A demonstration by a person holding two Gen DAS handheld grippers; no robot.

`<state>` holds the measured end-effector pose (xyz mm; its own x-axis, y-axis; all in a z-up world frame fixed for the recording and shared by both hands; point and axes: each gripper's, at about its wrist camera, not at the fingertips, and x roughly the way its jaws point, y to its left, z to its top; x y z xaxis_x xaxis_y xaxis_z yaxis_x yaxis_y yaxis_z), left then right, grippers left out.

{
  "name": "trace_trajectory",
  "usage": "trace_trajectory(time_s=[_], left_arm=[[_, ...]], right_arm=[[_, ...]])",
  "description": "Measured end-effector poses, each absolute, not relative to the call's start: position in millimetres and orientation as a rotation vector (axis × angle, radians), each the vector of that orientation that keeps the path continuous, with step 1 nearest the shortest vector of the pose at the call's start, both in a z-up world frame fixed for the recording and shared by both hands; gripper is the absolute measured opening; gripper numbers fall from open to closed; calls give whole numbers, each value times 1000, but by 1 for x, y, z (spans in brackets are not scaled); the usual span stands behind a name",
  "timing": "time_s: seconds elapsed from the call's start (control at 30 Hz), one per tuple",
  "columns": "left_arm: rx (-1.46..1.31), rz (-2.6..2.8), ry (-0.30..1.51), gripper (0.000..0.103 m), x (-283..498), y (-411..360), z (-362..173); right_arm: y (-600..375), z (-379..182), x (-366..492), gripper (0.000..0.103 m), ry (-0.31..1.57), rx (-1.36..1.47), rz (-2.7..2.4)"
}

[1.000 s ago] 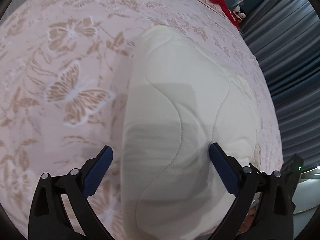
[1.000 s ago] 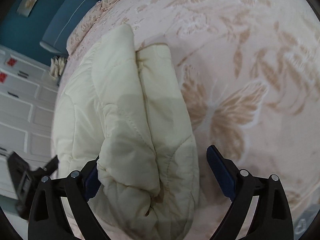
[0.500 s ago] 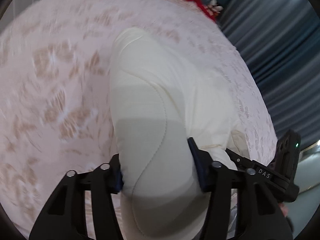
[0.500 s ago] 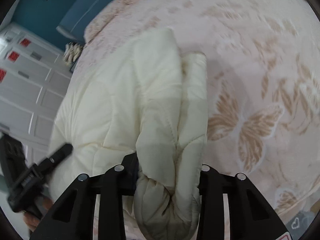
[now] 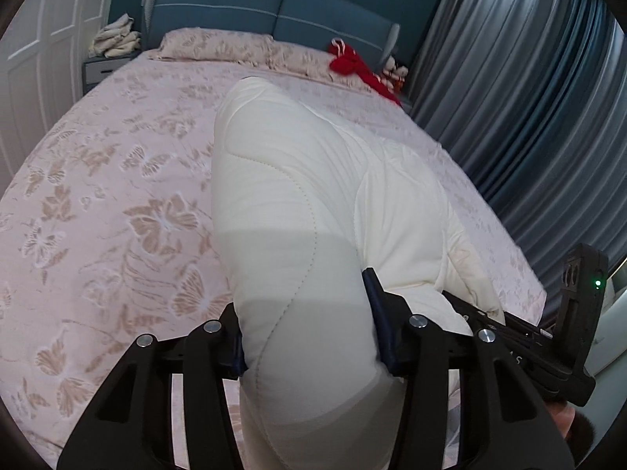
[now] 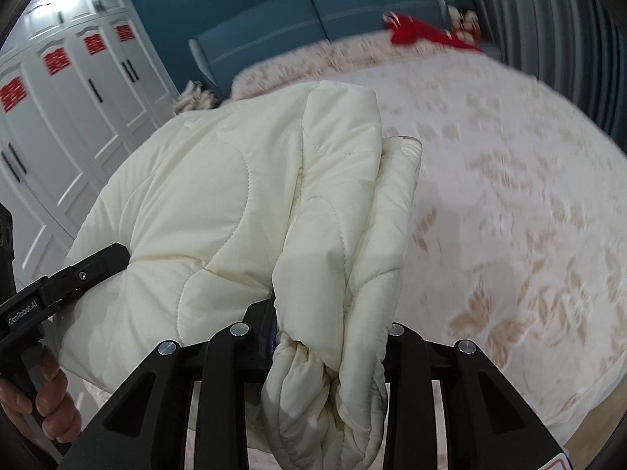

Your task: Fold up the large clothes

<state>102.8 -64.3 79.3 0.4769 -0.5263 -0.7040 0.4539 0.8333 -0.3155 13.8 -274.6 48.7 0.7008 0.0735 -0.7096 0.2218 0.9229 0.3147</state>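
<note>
The bed [image 5: 117, 203] is filling most of both views, its pink bedspread [image 6: 509, 196] patterned with tan butterflies and flowers. Behind it a blue headboard [image 5: 274, 8] is standing against the wall, white wardrobe doors [image 6: 78, 90] are lining one side, and grey-blue curtains [image 5: 529, 98] are hanging on the other.

The cream quilted coat [image 5: 298, 211] is hanging in a bulky folded mass above the near part of the bed, held up at two places along its near edge, with its far end drooping toward the bedspread. In the right wrist view it is showing wavy stitch lines, and a gathered, bunched section [image 6: 325, 372] is spilling down between the jaws.

The left gripper [image 5: 309, 333] is clamping a thick fold of the coat, its jaws pressing in on both sides. The right gripper [image 6: 329, 333] is likewise squeezing the bunched padding, jaws drawn in tight against the fabric.

A red garment [image 5: 352, 66] is lying near the pillows [image 5: 219, 45], and a pile of pale folded cloth [image 5: 115, 37] is sitting on the nightstand [image 5: 102, 70].
</note>
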Motion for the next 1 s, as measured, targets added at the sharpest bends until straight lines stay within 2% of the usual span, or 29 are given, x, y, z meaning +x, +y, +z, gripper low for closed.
trace_trajectory(time_s=[0.5, 1.0], left_arm=[[-130, -587, 697, 48, 81, 12, 149], [-124, -576, 548, 48, 82, 58, 186]], right_arm=[[-201, 130, 8, 30, 636, 238, -45], [-154, 170, 23, 30, 533, 147, -37]])
